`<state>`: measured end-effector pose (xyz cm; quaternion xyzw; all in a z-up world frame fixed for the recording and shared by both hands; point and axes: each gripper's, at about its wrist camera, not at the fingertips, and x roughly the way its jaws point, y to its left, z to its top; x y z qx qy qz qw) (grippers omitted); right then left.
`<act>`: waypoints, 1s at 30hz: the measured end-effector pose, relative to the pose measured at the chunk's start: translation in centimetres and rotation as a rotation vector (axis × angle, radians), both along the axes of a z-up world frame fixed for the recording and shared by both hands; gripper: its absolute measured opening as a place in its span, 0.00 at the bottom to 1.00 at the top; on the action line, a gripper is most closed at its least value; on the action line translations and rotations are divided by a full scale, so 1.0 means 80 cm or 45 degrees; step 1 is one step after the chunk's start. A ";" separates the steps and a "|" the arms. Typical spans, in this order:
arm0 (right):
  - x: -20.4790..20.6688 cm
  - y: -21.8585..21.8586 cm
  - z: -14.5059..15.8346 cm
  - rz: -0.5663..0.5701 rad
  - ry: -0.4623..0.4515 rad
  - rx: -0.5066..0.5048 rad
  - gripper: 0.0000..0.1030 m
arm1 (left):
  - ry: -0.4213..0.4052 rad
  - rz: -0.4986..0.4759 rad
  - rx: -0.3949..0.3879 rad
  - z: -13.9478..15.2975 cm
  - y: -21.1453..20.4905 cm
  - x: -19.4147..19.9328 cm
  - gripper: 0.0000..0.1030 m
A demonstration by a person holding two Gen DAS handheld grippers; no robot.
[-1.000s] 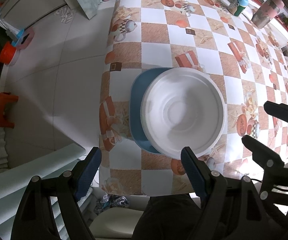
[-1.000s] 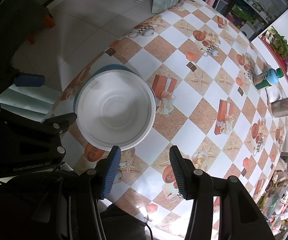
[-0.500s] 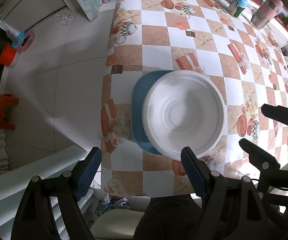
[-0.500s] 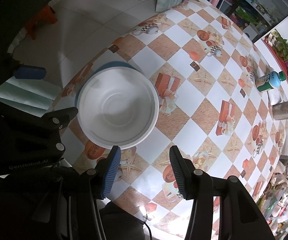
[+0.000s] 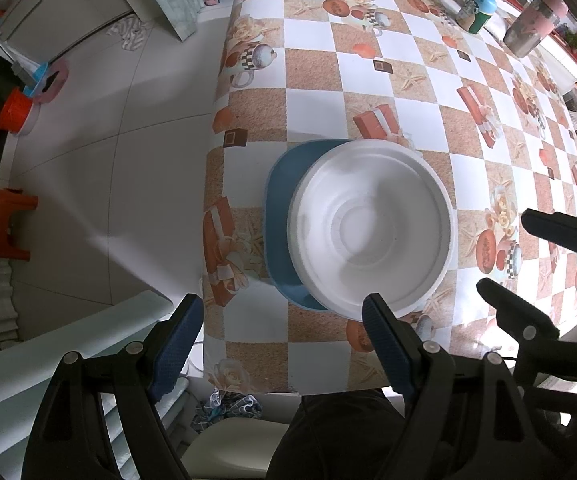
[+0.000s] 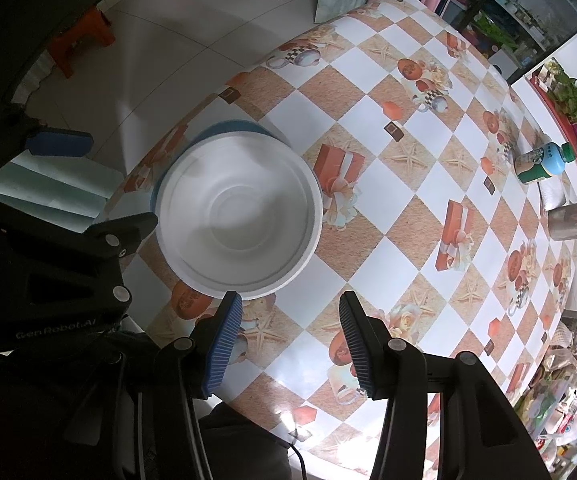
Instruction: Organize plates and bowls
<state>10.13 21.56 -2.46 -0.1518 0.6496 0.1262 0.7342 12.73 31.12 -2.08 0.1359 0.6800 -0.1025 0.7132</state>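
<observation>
1. Near the worktop's [image 5: 368, 92] left edge, close to the front corner, a white bowl [image 5: 372, 228] sits on a blue plate [image 5: 278, 208]; the bowl is shifted toward the plate's right side, so a blue crescent shows on the left
2. From the right wrist view the same white bowl [image 6: 238, 214] covers nearly all of the blue plate [image 6: 224, 126], with only a thin blue strip showing past the far rim
3. Left tool [image 5: 282, 338] points down above the front edge of the worktop, jaws standing wide apart with nothing between them; its right finger overlaps the bowl's near rim in the view, though whether it touches I cannot tell
4. Right tool [image 6: 290, 338] also points down, to the right of the bowl, with its jaws parted about half as wide and only the checked cloth showing through the gap
5. Each tool is seen by the other camera: the left one as black arms beside the bowl, the right one as dark fingers at the right edge
6. Checked orange-and-white cloth printed with gift boxes, teapots and starfish covers the worktop
7. At the far right end stand a green bottle with a blue cap [image 6: 542, 162] and a pink-and-silver tumbler [image 6: 576, 220], well apart from the bowl
8. On the tiled floor [image 5: 100, 160] to the left sit an orange stool [image 5: 4, 228] and an orange basin [image 5: 14, 114]
</observation>
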 end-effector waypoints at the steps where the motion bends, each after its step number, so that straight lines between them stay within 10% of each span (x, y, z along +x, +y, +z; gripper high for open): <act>1: 0.000 0.000 0.000 0.000 0.000 0.000 0.51 | 0.001 0.001 0.000 -0.001 0.001 0.001 0.82; 30: 0.001 0.007 -0.005 0.000 0.005 -0.003 0.51 | 0.007 0.000 -0.003 -0.005 0.003 0.002 0.82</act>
